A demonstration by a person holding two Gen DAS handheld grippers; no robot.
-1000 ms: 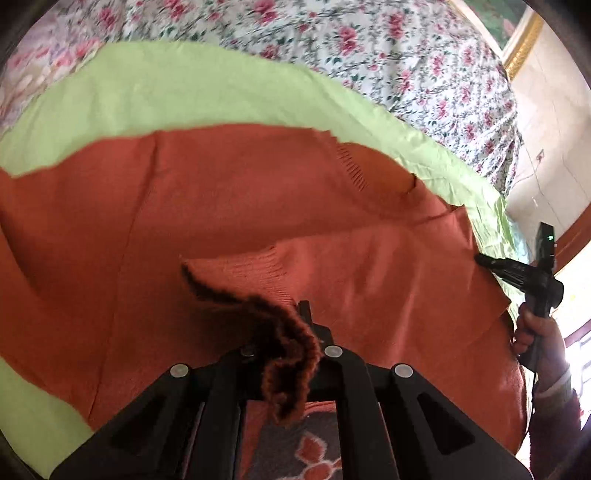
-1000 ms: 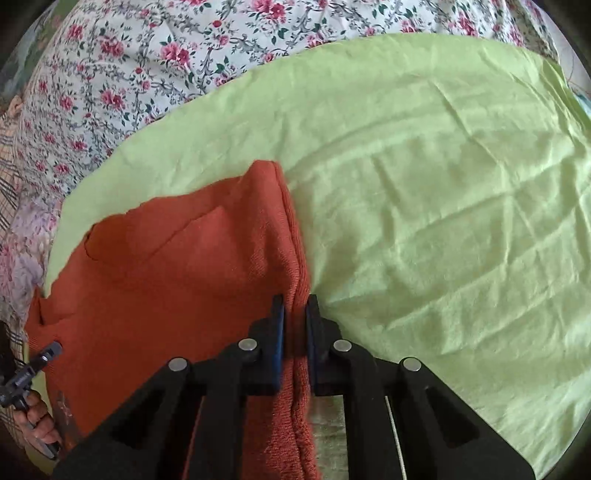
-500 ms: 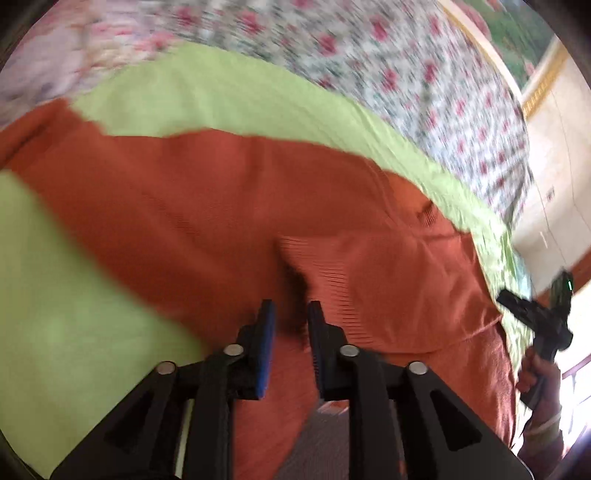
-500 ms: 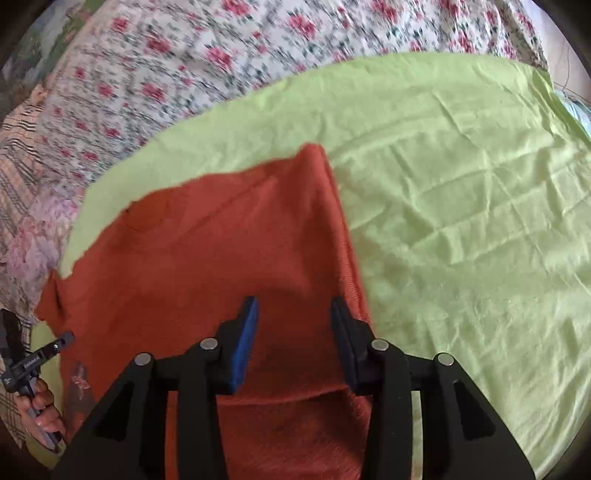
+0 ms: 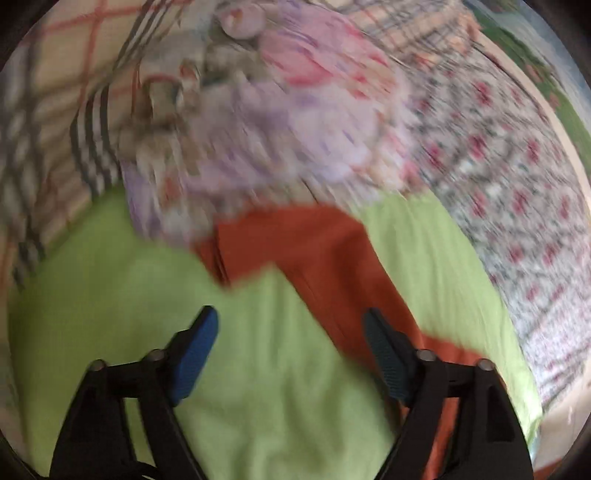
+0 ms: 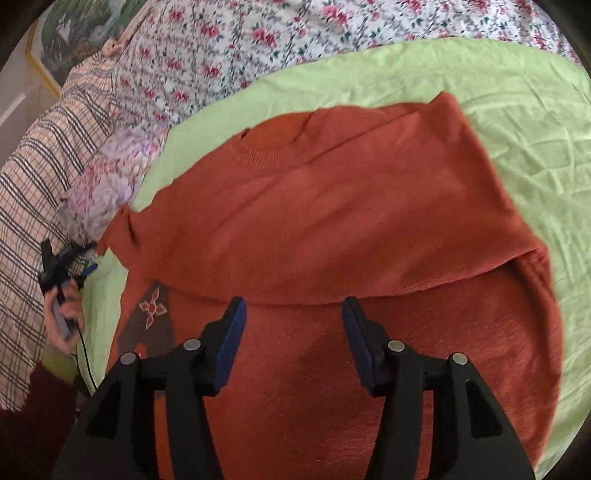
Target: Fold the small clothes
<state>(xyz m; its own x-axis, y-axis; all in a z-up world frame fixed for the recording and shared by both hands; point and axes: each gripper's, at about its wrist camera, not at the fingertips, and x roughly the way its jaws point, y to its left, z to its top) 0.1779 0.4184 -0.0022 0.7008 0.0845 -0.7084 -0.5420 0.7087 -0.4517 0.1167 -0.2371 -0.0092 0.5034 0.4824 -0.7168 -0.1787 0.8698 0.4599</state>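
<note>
A rust-orange knit sweater (image 6: 332,206) lies flat on a lime-green sheet (image 6: 517,92), its lower part folded up over the body, collar toward the far side. My right gripper (image 6: 293,314) is open and empty, hovering just above the fold edge. My left gripper (image 5: 291,325) is open and empty over the green sheet (image 5: 147,295); the sweater's sleeve (image 5: 314,251) runs past its right finger. That view is motion-blurred. The left gripper also shows in the right wrist view (image 6: 68,258), beside the sleeve cuff.
A floral bedspread (image 6: 258,37) lies beyond the green sheet. A lilac floral pillow (image 6: 110,173) and a plaid blanket (image 6: 44,158) sit at the left, near the sleeve cuff. A framed picture (image 6: 74,33) hangs at the back left.
Both grippers have opened and let go of the sweater. The left gripper swung left off the sweater toward the sleeve. The right gripper drew back from the folded hem.
</note>
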